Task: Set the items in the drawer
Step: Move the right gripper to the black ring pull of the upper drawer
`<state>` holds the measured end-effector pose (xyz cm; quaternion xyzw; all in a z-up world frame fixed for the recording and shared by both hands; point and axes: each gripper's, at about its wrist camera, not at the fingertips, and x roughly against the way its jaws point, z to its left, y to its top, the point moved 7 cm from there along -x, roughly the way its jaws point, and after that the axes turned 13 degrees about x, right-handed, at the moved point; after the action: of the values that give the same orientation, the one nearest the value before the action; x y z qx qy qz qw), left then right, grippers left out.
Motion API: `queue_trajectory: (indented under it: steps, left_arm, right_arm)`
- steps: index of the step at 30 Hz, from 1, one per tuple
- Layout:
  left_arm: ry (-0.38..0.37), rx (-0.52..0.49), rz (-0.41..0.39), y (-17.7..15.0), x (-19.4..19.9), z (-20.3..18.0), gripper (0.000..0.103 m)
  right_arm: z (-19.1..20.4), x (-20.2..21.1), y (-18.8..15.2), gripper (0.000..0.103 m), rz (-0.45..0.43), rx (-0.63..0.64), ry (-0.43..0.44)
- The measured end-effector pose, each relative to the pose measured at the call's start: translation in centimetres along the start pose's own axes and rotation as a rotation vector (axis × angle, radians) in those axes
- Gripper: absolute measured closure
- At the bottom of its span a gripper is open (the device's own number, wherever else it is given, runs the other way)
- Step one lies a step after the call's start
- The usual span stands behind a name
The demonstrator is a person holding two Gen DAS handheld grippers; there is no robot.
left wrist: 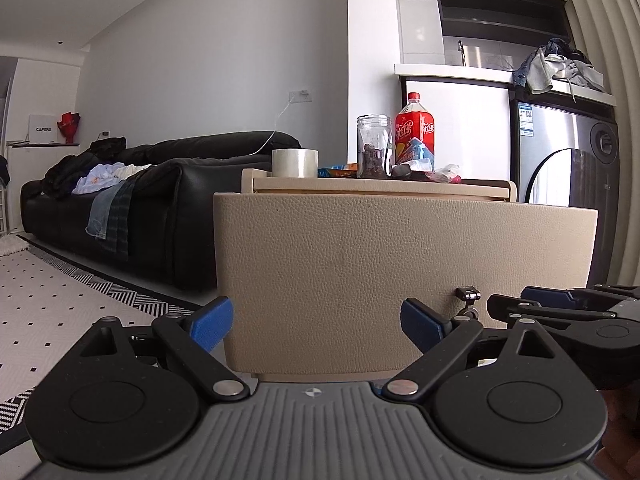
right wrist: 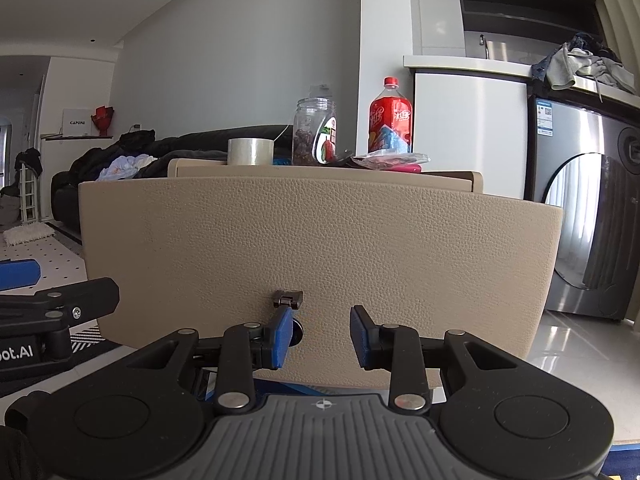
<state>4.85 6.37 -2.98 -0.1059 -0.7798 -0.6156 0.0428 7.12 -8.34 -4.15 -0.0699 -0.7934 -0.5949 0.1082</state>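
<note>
beige drawer front (right wrist: pixel 320 248) fills both views, standing proud of the cabinet top (left wrist: pixel 376 186) behind it. on that top, left to right: tape roll (left wrist: pixel 295 163), glass jar (left wrist: pixel 373 146), red bottle (left wrist: pixel 415 132), plastic wrappers (left wrist: pixel 443 172). left gripper (left wrist: pixel 316 322) spread wide, empty, facing the panel. right gripper (right wrist: pixel 320 336) apart, its left pad just beside the small black pull (right wrist: pixel 287 298), not clamped.
</note>
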Motion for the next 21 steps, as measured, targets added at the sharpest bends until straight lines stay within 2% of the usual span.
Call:
queue_trajectory:
  steps: [21]
  left_arm:
    - [0.007, 0.02, 0.002, -0.3, 0.3, 0.8, 0.009]
  right_arm:
    - [1.5, -1.6, 0.5, 0.068, -0.008, 0.002, 0.0]
